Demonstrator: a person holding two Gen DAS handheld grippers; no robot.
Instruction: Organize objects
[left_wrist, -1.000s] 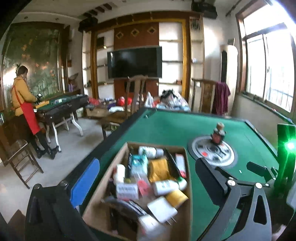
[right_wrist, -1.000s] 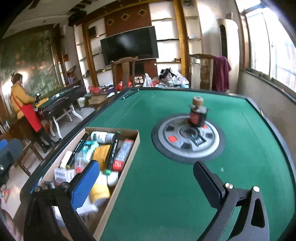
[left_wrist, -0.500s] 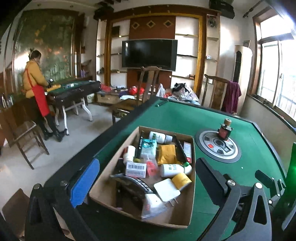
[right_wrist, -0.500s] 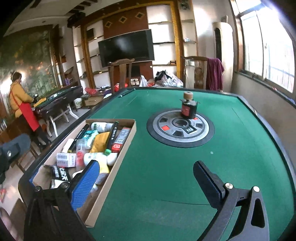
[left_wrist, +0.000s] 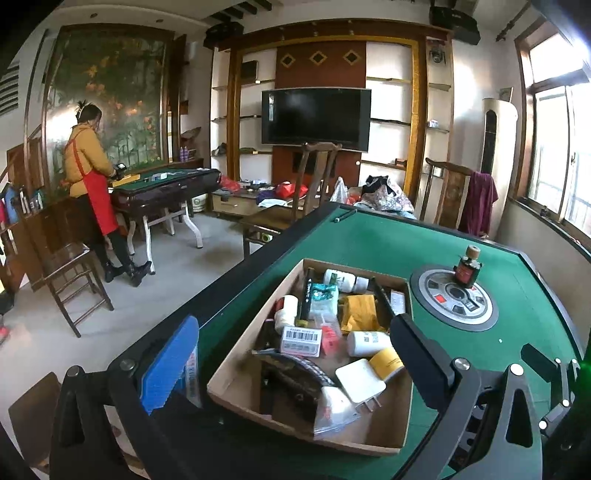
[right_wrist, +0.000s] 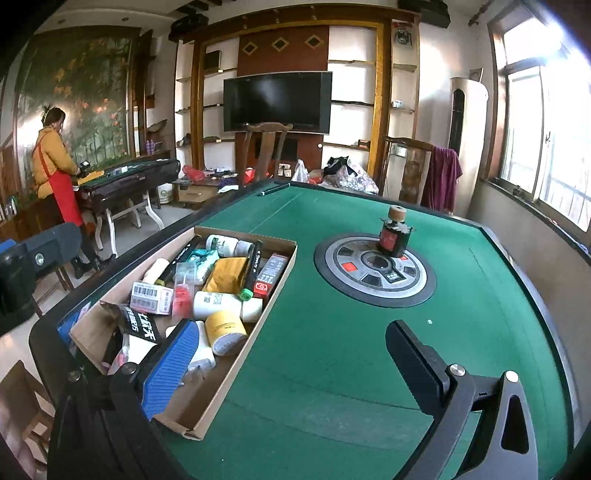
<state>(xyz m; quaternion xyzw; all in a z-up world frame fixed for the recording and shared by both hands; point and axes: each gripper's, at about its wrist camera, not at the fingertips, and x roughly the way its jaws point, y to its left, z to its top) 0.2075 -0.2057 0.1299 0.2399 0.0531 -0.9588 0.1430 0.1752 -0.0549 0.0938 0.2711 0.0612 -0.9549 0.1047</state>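
1. Left gripper (left_wrist: 295, 365): fingers spread wide and empty, one with a ribbed blue pad and one bare black; it hangs above the near end of the cardboard box (left_wrist: 236, 373). Risk: a descent from here could snag the thin, soft box wall and drag the whole box toward the table edge.
2. Box contents: a loose, overlapping heap. The barcoded carton (left_wrist: 300, 340) is flat-sided; the white bottle (left_wrist: 367, 343) and yellow-lidded jar (left_wrist: 386, 363) are smooth cylinders, likely to roll or slip from a pinch; the crinkled yellow packet (left_wrist: 360, 313) would deform.
3. Right gripper (right_wrist: 291, 356): also spread and empty, over green felt (right_wrist: 332, 369) beside the box.
4. Small dark bottle (right_wrist: 393, 236): upright on the hard, round centre console (right_wrist: 373, 271), well apart from the box; narrow-based, it could topple if nudged.
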